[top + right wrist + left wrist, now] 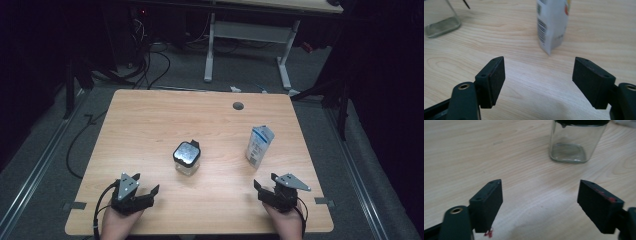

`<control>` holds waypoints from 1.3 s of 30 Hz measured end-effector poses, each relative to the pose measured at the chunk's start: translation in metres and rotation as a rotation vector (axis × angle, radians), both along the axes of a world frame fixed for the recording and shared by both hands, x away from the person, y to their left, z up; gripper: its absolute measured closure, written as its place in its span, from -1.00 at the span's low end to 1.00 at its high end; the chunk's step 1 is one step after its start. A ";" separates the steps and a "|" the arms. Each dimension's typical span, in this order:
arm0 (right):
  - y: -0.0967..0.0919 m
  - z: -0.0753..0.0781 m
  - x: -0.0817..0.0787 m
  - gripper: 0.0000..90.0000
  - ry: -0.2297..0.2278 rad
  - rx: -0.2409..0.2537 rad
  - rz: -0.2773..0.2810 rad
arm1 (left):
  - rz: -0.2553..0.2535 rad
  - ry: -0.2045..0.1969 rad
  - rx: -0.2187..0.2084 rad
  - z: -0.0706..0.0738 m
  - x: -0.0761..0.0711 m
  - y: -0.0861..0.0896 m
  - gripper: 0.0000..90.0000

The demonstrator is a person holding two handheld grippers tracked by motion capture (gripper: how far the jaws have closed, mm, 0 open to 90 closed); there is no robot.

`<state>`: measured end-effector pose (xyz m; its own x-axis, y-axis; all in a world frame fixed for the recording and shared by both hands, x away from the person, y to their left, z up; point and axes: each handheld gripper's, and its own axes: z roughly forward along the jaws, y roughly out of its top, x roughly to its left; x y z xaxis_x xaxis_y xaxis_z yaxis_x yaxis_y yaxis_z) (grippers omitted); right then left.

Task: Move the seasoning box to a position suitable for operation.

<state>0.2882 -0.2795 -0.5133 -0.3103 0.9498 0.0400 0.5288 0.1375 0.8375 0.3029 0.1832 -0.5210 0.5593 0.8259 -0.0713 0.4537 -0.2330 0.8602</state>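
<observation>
Resting near the bottom edge of the wooden table (150, 115), both tools look to be at the very start of the work: nothing is gripped, and the jar and carton stand untouched. The left gripper (145, 192), at the lower left of the high view, has its jaws spread wide and empty; the right gripper (265, 189), at the lower right, is likewise wide open and holds nothing. All the reaching, gripping and handling seems to lie ahead.

The glass jar (186, 158) stands upright near the middle of the frame, clear and square-sided with rounded corners, capped by a dark lid, and apparently empty. In the left gripper view it sits in the upper right, ahead of the open jaws. The small carton (259, 145) stands upright right of centre, apart from the jar, white with blue print and a folded top; the right gripper view shows a barcode on its side, upper middle.
</observation>
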 end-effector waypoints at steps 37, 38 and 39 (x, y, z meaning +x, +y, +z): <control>0.041 0.012 0.041 0.29 -0.099 -0.054 0.188 | 0.095 0.026 0.005 0.011 0.075 -0.038 0.58; 0.041 0.012 0.041 0.36 -0.097 -0.049 0.188 | 0.098 0.035 -0.004 0.012 0.079 -0.040 0.67; 0.041 0.012 0.041 0.41 -0.095 -0.048 0.186 | 0.093 0.031 0.017 0.011 0.087 -0.044 0.74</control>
